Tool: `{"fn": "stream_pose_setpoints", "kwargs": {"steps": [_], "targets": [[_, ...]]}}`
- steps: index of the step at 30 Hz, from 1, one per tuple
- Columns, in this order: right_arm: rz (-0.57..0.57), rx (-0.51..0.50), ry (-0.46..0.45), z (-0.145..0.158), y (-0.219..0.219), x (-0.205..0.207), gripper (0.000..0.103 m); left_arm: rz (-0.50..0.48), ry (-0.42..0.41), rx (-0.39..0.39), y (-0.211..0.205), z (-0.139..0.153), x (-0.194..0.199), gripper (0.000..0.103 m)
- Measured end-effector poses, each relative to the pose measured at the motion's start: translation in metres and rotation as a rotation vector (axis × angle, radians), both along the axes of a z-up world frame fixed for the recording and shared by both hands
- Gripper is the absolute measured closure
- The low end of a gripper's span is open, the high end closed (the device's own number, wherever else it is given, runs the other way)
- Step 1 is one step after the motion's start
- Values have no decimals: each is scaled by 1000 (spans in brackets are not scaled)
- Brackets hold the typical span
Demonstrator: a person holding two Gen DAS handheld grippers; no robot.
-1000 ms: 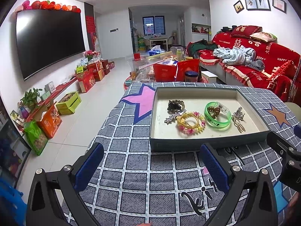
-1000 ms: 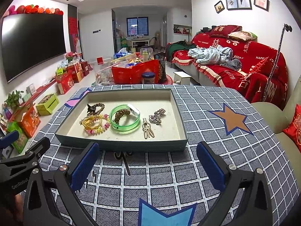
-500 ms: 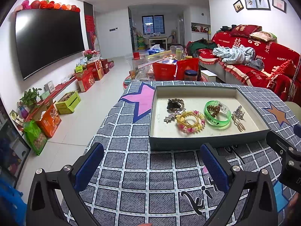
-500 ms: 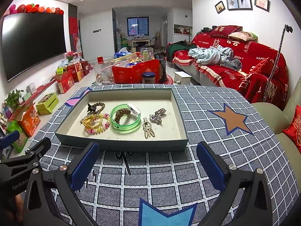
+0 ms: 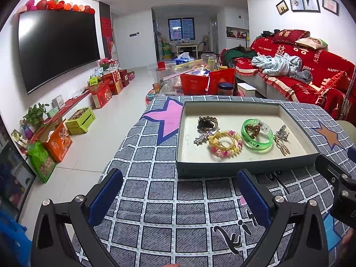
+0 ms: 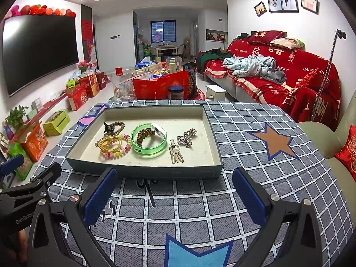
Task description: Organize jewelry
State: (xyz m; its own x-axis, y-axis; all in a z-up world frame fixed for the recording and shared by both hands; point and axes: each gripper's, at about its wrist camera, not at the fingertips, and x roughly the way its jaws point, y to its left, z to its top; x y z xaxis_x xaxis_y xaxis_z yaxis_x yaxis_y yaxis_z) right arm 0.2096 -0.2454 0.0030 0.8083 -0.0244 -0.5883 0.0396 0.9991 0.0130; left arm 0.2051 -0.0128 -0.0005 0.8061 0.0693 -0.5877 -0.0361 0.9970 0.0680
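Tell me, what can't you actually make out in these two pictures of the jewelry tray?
- Tray floor just behind its near wall: hidden by that wall in both views.
- Print on the green bangle: too small to read in either view.
- Brown coil inside the bangle: its far side is hidden by the bangle's clear clasp in the right wrist view.
- Black lettering on the cloth: partly under the tray.

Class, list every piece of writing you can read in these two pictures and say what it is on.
"GenRobo", cut off: left gripper body.
"HAPPY", "BIGDAY": red sofa cover.
"有喜": red cushion.
Black print on the green bangle: too small.
Floor boxes: blurred.
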Motion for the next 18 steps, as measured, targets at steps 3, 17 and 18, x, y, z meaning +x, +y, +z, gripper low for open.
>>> {"fn": "stream_pose_setpoints", "kwargs": {"steps": [3,17,18], "targets": [[-1,0,0,0,0,0,0,0,0,0,-1,0,0,0],[0,-1,-1,-1,1,0,0,1,1,-2,0,-1,0,0],[0,0,0,-2,1,0,0,1,1,-3,-1,-1,-1,0]]}}
